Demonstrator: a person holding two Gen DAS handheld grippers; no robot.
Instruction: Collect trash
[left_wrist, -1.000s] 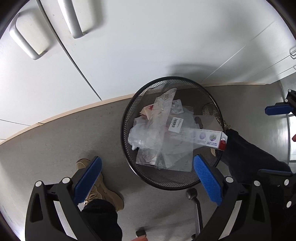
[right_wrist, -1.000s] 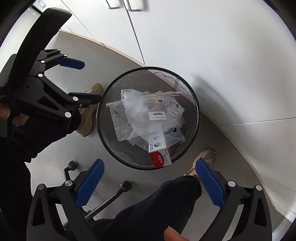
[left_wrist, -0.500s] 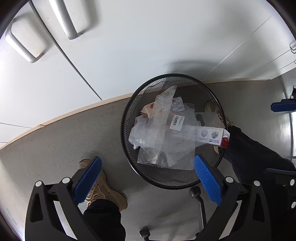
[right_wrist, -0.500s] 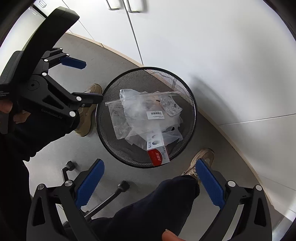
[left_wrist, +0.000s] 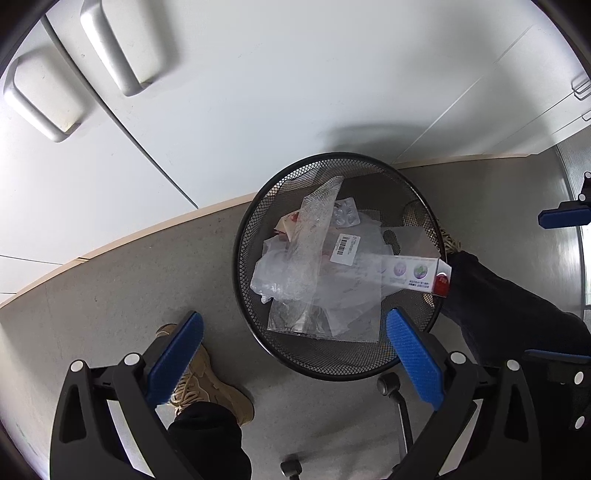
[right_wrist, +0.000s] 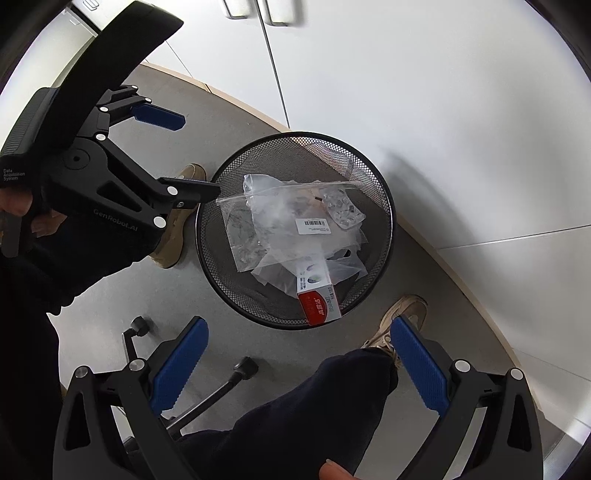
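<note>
- Black mesh wastebasket (left_wrist: 258, 332) standing on grey floor (left_wrist: 110, 295), close against white cabinet doors (left_wrist: 258, 92); same wastebasket (right_wrist: 384, 229) seen from the other side in the right wrist view.
- Inside it, a heap of clear plastic bags (left_wrist: 332, 295), one with a barcode label (left_wrist: 345, 249) facing up; label (right_wrist: 313, 225) also readable in the right wrist view.
- Blister pack (left_wrist: 345, 216) lying on top of the bags toward the cabinet side of the basket; same blister pack (right_wrist: 342, 212) near the far rim in the right wrist view.
- White carton with a red end (left_wrist: 417, 273) propped on the basket's rim, red end poking over the edge nearest the dark trouser leg (left_wrist: 498, 306); carton (right_wrist: 317, 295) leaning on the near rim in the right wrist view.
- Left gripper (left_wrist: 291, 362) hovering above the basket's near rim, blue fingers (left_wrist: 177, 354) spread wide, released, nothing between them; also visible as left gripper (right_wrist: 192, 155) beside the basket's left rim.
- Right gripper (right_wrist: 299, 369) held above the floor just short of the basket, blue fingers (right_wrist: 417, 369) spread wide, released, empty.
- Tan boot (left_wrist: 210, 387) on the floor beside the basket; second tan boot (right_wrist: 399, 325) just past the carton's end.
- Black chair leg with caster (right_wrist: 236, 373) on the floor between the right gripper's fingers.
</note>
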